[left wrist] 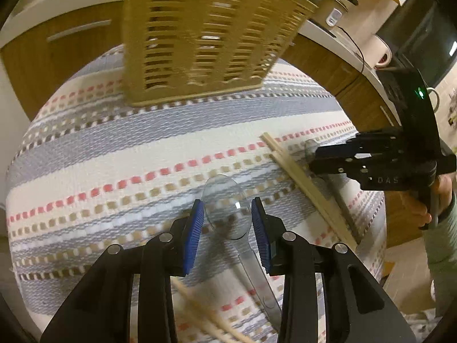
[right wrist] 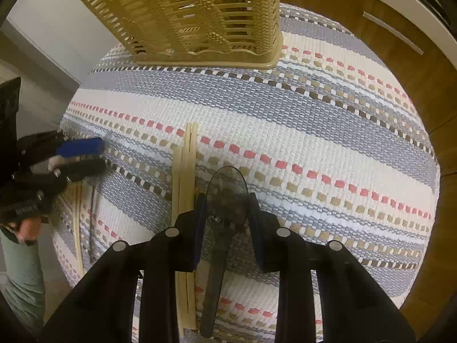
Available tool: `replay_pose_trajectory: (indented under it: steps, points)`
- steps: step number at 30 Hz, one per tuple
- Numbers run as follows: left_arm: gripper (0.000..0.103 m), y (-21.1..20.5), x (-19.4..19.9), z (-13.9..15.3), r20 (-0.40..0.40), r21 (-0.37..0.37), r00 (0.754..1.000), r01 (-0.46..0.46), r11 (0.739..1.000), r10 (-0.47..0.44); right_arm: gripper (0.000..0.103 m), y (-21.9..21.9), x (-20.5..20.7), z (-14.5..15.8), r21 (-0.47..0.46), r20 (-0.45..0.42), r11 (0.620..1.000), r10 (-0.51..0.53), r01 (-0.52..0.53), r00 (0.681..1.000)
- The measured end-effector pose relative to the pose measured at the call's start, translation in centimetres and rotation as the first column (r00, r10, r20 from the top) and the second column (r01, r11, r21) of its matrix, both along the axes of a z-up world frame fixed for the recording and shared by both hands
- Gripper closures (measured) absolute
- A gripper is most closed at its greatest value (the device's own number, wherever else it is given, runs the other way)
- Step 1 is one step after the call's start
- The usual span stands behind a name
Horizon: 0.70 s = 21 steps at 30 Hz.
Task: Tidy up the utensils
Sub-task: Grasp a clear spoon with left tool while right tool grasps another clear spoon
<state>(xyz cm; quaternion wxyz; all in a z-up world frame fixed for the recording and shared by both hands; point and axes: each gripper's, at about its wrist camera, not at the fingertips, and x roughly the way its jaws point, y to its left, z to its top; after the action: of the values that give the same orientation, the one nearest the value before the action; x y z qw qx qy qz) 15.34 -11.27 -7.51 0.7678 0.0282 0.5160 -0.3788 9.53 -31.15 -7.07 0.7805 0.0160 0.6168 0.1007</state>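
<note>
A clear plastic spoon point(left wrist: 225, 205) lies on the striped cloth between the open blue pads of my left gripper point(left wrist: 228, 210). A dark translucent spoon point(right wrist: 227, 197) lies between the open pads of my right gripper point(right wrist: 227, 203). Wooden chopsticks point(right wrist: 187, 171) lie just left of the dark spoon; they also show in the left wrist view point(left wrist: 302, 185). More chopsticks point(left wrist: 205, 314) lie under my left gripper. A tan slatted utensil basket point(left wrist: 200, 34) stands at the far side of the cloth, also in the right wrist view point(right wrist: 200, 14).
The striped woven cloth point(right wrist: 314, 120) covers a round table. Wooden cabinets point(left wrist: 57, 57) with a white counter stand behind. The other gripper shows at the right edge of the left view point(left wrist: 371, 160) and at the left edge of the right view point(right wrist: 57, 165).
</note>
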Motion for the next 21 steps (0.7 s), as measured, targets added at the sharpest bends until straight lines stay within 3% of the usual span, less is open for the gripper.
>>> replay_pose_trajectory:
  steps: [9, 10, 11, 12, 16, 19, 21]
  points:
    - [0.07, 4.5, 0.1, 0.0, 0.012, -0.002, 0.999, -0.048, 0.999, 0.048, 0.078, 1.8, -0.2, -0.4, -0.035, 0.022, 0.999, 0.017, -0.016, 1.0]
    - [0.07, 4.5, 0.0, -0.4, 0.012, -0.001, 0.999, -0.052, 0.999, 0.052, 0.08, 2.0, -0.2, -0.4, -0.04, 0.027, 0.999, 0.017, -0.016, 0.999]
    - [0.071, 4.6, -0.1, -0.6, 0.013, -0.003, 0.998, -0.057, 0.998, 0.057, 0.099, 2.5, -0.2, -0.5, -0.048, 0.038, 0.999, 0.018, -0.016, 0.999]
    - [0.071, 4.7, -0.2, -0.6, 0.01, -0.01, 0.998, -0.063, 0.998, 0.063, 0.099, 2.6, -0.3, -0.3, -0.056, 0.047, 0.998, 0.02, -0.018, 0.999]
    - [0.072, 5.9, -0.1, -0.1, -0.038, -0.14, 0.998, -0.058, 0.988, 0.053, 0.1, 2.7, -0.9, 0.7, -0.047, 0.082, 0.999, 0.026, -0.022, 0.996]
    - [0.072, 6.2, 0.1, 0.2, -0.084, -0.257, 0.996, -0.024, 0.966, 0.002, 0.1, 2.2, -0.8, 0.9, -0.041, 0.085, 0.999, 0.019, -0.016, 0.996]
    - [0.074, 6.0, 0.2, -0.4, -0.099, -0.237, 0.995, -0.009, 0.971, -0.015, 0.1, 1.7, -0.6, 0.6, -0.03, 0.075, 1.0, 0.007, -0.005, 0.997]
